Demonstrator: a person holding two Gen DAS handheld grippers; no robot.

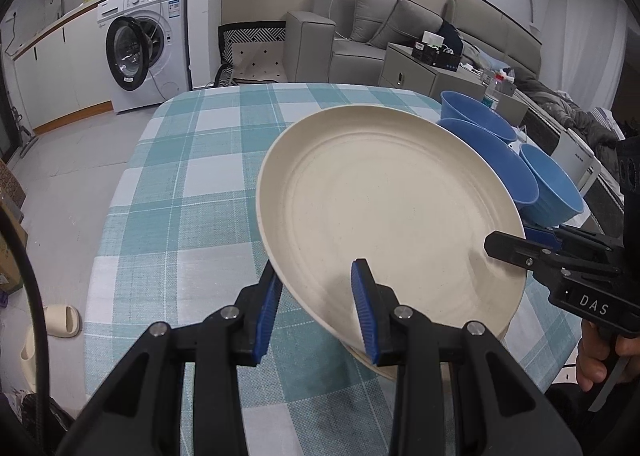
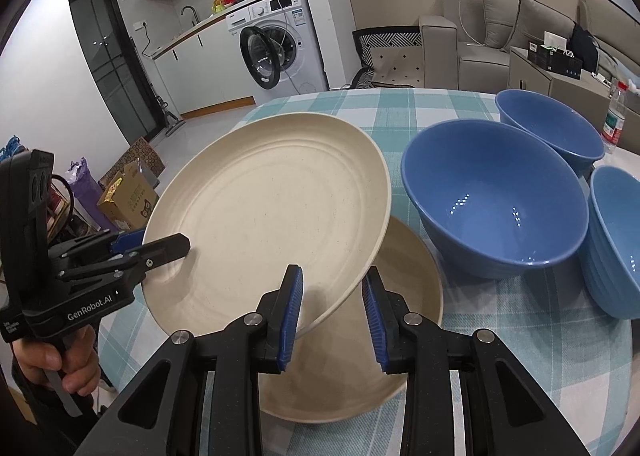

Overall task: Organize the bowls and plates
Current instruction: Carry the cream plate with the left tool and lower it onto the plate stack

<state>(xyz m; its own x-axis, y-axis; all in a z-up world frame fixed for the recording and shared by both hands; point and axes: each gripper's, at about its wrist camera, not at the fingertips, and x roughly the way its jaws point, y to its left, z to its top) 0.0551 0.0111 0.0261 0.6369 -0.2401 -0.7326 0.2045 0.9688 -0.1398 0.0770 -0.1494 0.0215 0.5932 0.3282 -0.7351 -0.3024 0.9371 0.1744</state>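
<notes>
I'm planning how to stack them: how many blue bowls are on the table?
3. The large bowl stands beside the cream plates, another bowl sits behind it toward the sofa, and a third bowl is at the right edge. More could lie outside the views.

The table [image 2: 520, 356] wears a teal-and-white checked cloth. On it rest a cream plate [image 2: 400, 316] and three blue bowls [image 2: 496, 200] (clustered close together).

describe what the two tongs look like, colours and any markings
Both tongs are black plastic with silver bolts and ribbed blue pads on the fingers. The left tongs carry white "GenRobot.AI" lettering on the side, seen from the right wrist view. The right tongs show "DAS" in white. A bare hand holds each grip; no sleeves visible.
</notes>
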